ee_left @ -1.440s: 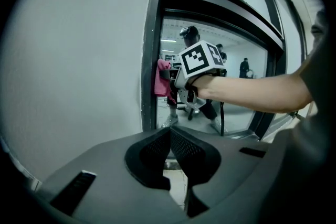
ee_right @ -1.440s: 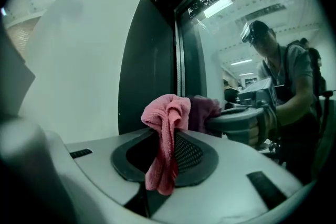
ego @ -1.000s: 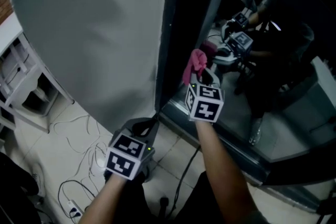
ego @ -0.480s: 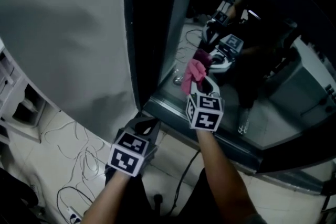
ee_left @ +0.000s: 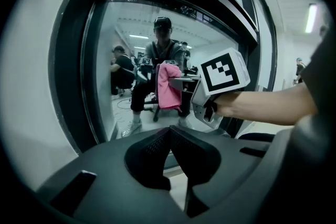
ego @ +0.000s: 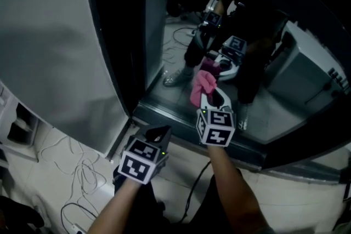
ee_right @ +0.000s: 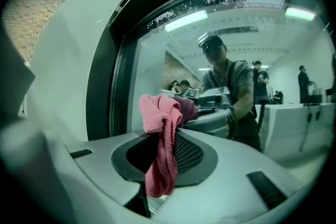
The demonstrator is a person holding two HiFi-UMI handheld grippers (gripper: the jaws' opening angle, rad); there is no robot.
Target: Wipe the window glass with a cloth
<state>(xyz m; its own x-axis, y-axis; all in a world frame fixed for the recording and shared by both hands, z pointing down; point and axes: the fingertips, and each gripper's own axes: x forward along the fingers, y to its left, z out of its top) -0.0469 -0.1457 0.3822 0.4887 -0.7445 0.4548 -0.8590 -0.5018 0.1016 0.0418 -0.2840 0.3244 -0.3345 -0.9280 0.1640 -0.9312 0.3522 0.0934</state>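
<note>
The right gripper (ego: pixel 210 97) has its jaws clenched on a bunched pink cloth (ego: pixel 202 84). The top of the cloth meets its own darker reflection low on the window glass (ego: pixel 160 30), just above the dark bottom frame (ego: pixel 164 116). The left gripper (ego: pixel 159 132) hangs lower and to the left, in front of that frame and apart from the glass, its jaws pressed together with nothing between them.

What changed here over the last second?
The right gripper, shut on the pink cloth, has slid rightward along the glass, away from the window's left frame. The left gripper stayed low, shut and empty.
</note>
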